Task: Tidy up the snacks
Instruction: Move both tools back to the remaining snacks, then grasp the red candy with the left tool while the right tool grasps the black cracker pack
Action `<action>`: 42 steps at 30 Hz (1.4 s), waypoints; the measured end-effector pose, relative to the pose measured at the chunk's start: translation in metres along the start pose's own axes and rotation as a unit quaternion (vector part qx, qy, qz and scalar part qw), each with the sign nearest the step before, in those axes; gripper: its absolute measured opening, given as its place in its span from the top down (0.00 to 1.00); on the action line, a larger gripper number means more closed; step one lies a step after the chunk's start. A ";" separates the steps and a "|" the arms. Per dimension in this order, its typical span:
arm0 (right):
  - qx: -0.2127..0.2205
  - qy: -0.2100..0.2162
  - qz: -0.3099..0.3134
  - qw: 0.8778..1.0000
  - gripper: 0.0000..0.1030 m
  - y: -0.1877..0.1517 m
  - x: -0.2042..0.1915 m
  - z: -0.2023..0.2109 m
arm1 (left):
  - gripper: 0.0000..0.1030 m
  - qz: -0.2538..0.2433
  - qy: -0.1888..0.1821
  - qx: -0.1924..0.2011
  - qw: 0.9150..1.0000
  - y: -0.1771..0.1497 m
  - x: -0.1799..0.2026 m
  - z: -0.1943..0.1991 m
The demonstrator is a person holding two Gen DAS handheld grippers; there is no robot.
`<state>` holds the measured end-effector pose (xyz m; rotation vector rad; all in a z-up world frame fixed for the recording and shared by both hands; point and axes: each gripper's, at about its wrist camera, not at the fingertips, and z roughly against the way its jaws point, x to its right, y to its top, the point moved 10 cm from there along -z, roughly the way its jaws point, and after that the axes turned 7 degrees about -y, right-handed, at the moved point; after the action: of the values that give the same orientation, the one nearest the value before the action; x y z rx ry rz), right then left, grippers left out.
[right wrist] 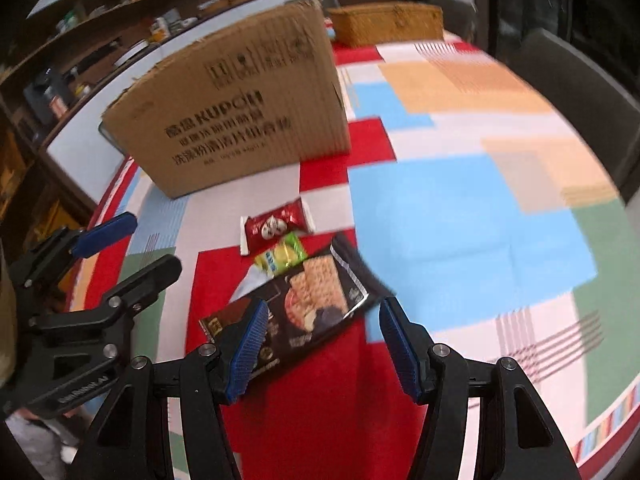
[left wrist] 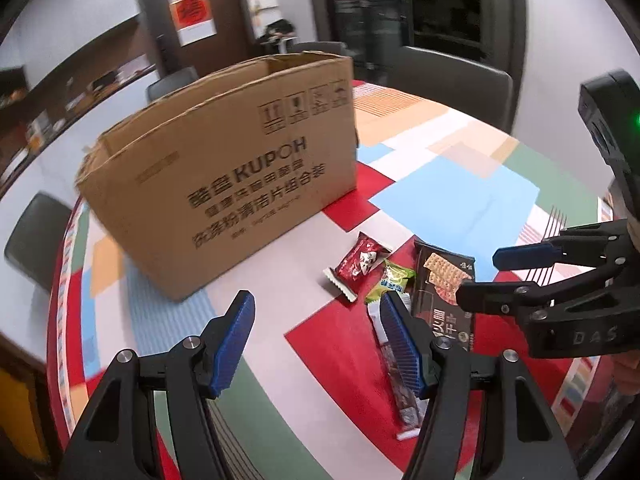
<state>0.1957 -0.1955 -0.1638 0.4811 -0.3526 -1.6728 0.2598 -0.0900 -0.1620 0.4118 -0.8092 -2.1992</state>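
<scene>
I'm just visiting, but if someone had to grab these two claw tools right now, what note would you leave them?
Left gripper: open, empty, over the long bar.
Right gripper: open, empty, over the black cracker pack.
Red packet and green packet lie beside them on the tablecloth, in front of the cardboard box.
Done: no snack picked up.
Left: all four visible snacks, probably into the box.
</scene>
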 end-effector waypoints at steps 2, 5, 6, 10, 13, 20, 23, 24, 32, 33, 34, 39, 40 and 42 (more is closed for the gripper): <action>-0.015 0.012 -0.033 0.999 0.43 -0.003 0.000 -0.004 | 0.38 -0.018 -0.013 -0.003 1.000 0.004 -0.001 -0.009; -0.036 0.018 -0.080 0.996 0.43 -0.005 0.001 -0.012 | 0.38 -0.026 -0.031 -0.004 0.999 0.010 -0.004 -0.018; -0.042 0.019 -0.095 0.994 0.43 -0.005 0.002 -0.014 | 0.38 -0.026 -0.037 -0.004 0.999 0.012 -0.005 -0.022; -0.065 0.033 -0.136 0.988 0.43 -0.006 -0.003 -0.025 | 0.38 -0.017 -0.066 -0.011 0.998 0.015 -0.006 -0.037; -0.072 0.029 -0.153 0.985 0.43 -0.005 -0.001 -0.033 | 0.41 -0.005 -0.078 -0.020 0.997 0.013 -0.007 -0.050; -0.060 0.013 -0.155 0.986 0.43 0.011 0.002 -0.043 | 0.45 0.016 -0.095 -0.035 0.995 0.011 -0.005 -0.072; -0.053 0.011 -0.152 0.987 0.43 0.018 0.002 -0.046 | 0.48 0.032 -0.100 -0.035 0.994 0.013 -0.009 -0.077; -0.051 0.010 -0.148 0.988 0.43 0.021 0.002 -0.047 | 0.51 0.037 -0.103 -0.036 0.993 0.014 -0.011 -0.079; -0.038 -0.024 -0.092 0.995 0.43 0.035 -0.005 -0.054 | 0.61 0.042 -0.101 -0.049 0.993 0.011 -0.014 -0.091; -0.036 -0.027 -0.086 0.995 0.43 0.035 -0.006 -0.053 | 0.61 0.040 -0.100 -0.050 0.993 0.012 -0.014 -0.092; -0.036 -0.028 -0.083 0.996 0.42 0.035 -0.006 -0.053 | 0.60 0.037 -0.100 -0.050 0.993 0.013 -0.013 -0.093; -0.042 -0.014 -0.083 0.996 0.43 0.031 -0.001 -0.046 | 0.48 0.003 -0.089 -0.050 0.995 0.020 -0.010 -0.095; -0.044 -0.015 -0.085 0.995 0.43 0.031 0.001 -0.046 | 0.46 -0.011 -0.086 -0.049 0.995 0.023 -0.009 -0.095; -0.044 -0.016 -0.087 0.995 0.43 0.028 0.004 -0.045 | 0.46 -0.033 -0.079 -0.050 0.995 0.026 -0.006 -0.097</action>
<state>0.2419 -0.2018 -0.1889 0.4289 -0.2645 -1.8577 0.3273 -0.1405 -0.2170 0.2194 -0.7743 -2.3458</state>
